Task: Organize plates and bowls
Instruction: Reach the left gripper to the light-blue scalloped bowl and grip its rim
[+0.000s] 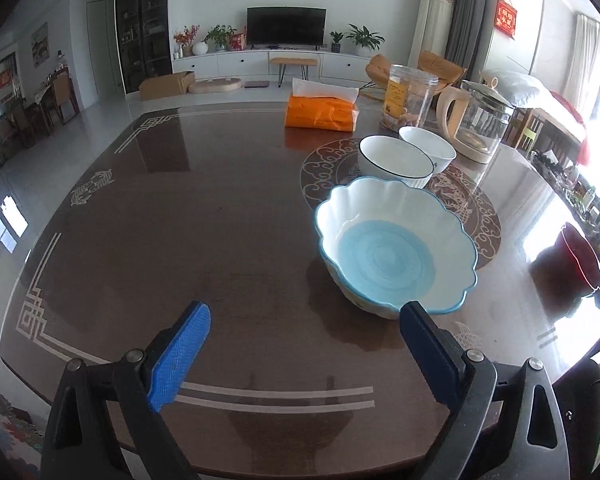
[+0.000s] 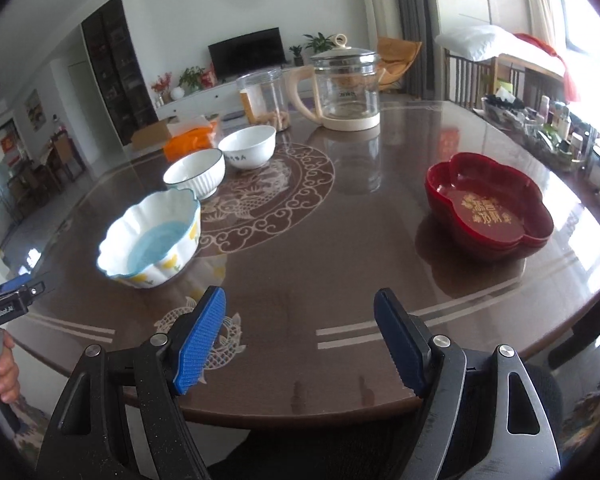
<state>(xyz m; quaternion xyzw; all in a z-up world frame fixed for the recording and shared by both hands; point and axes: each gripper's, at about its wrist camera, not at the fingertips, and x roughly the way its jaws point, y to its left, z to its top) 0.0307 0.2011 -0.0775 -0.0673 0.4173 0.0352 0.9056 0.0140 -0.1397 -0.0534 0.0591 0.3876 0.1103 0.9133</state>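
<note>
While both tongs (image 1: 305, 338) (image 2: 300, 334) gape empty, only right view shows red dish (image 2: 488, 208) fully.

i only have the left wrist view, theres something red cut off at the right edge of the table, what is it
Observer: A dark red scalloped dish with gold characters inside, sitting empty on the table.
Operator: is the right gripper near it
Observer: No. The right gripper is open over the table's near edge, nothing between its fingers, and the dish lies beyond it to the right.
Operator: anything on the outside of the blue bowl i cant see
Observer: Yes, the blue-rimmed bowl has yellow fruit painted on its outer wall.
</note>
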